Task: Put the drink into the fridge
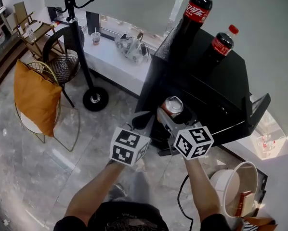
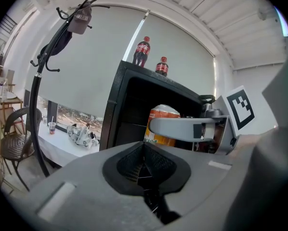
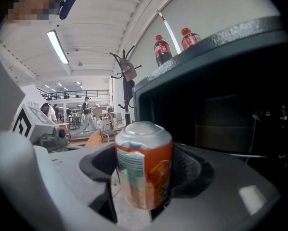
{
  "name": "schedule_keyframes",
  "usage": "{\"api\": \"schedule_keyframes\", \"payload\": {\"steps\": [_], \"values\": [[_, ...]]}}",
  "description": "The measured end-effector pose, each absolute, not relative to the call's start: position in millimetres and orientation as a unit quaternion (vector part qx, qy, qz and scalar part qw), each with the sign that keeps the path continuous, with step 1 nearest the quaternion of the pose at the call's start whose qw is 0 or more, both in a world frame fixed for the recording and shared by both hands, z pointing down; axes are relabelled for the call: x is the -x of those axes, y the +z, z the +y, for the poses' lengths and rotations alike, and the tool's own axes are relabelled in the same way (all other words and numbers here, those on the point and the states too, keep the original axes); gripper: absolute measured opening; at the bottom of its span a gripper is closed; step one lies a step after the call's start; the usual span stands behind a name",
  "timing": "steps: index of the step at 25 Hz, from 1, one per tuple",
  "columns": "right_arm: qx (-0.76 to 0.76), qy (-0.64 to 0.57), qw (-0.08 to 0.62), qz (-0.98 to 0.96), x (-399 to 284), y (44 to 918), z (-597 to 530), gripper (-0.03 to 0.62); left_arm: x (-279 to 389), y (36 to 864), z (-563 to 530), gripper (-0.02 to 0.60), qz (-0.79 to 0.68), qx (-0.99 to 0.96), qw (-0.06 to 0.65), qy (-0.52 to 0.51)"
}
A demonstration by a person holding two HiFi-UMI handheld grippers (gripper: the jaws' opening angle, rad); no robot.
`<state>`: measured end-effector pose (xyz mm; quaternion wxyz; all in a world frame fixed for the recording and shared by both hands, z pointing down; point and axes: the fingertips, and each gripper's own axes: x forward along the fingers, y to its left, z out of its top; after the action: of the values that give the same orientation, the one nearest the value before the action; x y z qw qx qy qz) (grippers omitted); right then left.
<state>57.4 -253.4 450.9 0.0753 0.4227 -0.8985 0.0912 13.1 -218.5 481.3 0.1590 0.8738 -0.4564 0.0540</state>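
Note:
An orange drink can [image 1: 173, 106] with a silver top stands upright between the jaws of my right gripper [image 1: 175, 115], which is shut on it. The right gripper view shows the can [image 3: 144, 165] close up, just in front of the dark open inside of the black fridge [image 3: 221, 109]. My left gripper [image 1: 141, 121] hovers beside it on the left, its pads together and empty. From the left gripper view, the can [image 2: 161, 124] shows behind a grey finger [image 2: 177, 128] of the right gripper. The fridge [image 1: 230, 95] has its door swung open to the right.
Two cola bottles [image 1: 194, 11] [image 1: 222, 43] stand on the fridge top. A black coat stand [image 1: 79, 42] and a chair with an orange cushion [image 1: 35, 97] are at the left. A white ledge [image 1: 110, 61] runs behind. A white bin [image 1: 240, 186] sits at the lower right.

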Motion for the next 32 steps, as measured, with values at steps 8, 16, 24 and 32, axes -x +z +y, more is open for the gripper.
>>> {"api": "schedule_keyframes", "payload": {"steps": [8, 16, 24, 32], "values": [[-0.427, 0.092, 0.080, -0.896, -70, 510, -295, 0.332, -24, 535, -253, 0.002, -0.465, -0.870, 0.157, 0.052], [-0.432, 0.089, 0.087, -0.893, -83, 574, -335, 0.332, -35, 584, -286, 0.002, -0.472, -0.868, 0.145, 0.053], [-0.433, 0.089, 0.085, -0.893, -89, 622, -367, 0.331, -47, 618, -305, 0.002, -0.467, -0.872, 0.137, 0.055], [-0.440, 0.085, 0.095, -0.889, -95, 663, -396, 0.331, -61, 640, -316, 0.002, -0.458, -0.878, 0.118, 0.070]]}}
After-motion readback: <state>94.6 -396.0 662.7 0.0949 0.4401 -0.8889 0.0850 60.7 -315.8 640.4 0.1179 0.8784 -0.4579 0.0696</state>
